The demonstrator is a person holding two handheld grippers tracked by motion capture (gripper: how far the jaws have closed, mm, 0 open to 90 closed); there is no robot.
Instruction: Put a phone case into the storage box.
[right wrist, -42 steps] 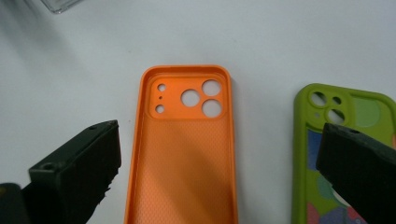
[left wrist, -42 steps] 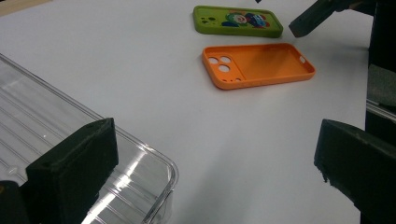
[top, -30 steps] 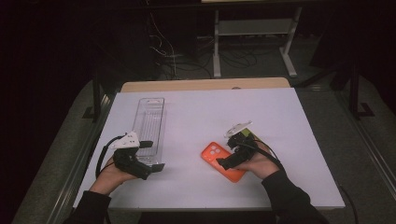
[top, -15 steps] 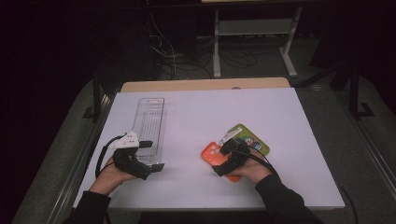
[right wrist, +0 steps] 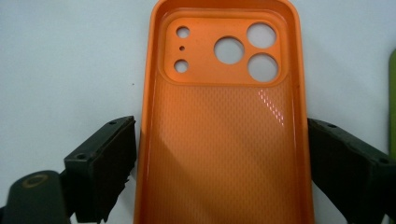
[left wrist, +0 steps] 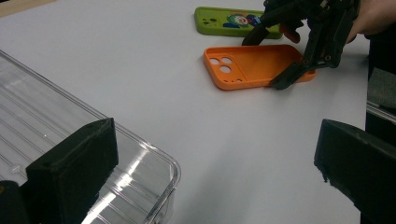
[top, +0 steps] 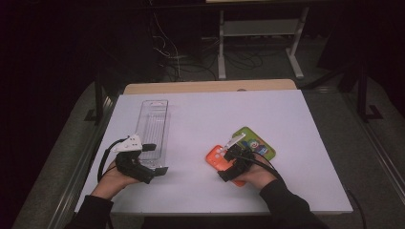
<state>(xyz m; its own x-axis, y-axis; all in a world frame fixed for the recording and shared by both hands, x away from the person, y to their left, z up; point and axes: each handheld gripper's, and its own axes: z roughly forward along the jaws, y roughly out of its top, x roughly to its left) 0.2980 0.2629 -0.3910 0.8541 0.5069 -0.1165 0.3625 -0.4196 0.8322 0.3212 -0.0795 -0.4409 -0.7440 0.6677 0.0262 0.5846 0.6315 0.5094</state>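
Observation:
An orange phone case [right wrist: 224, 140] lies inside-up on the white table [top: 296, 119], camera holes away from me. My right gripper [right wrist: 222, 123] is open, its jaws straddling the case's long edges, close against them. In the high view that right gripper [top: 229, 164] covers the near part of the orange case [top: 216, 155]. A green phone case [top: 258, 143] with a cartoon print lies just beyond it. My left gripper [top: 155, 158] is open wide at the near end of a clear plastic tray [top: 154, 124]. The tray's corner [left wrist: 154, 168] sits between its jaws.
The table's middle and far half are bare white surface. A wooden edge [top: 210, 87] runs along the far side. Beyond it stand a metal frame [top: 258, 28] and loose cables on a dark floor. My sleeves come in at the bottom.
My right gripper has drawn back toward me off the green case, which now lies uncovered, and settled around the orange case. The left gripper and tray have not moved.

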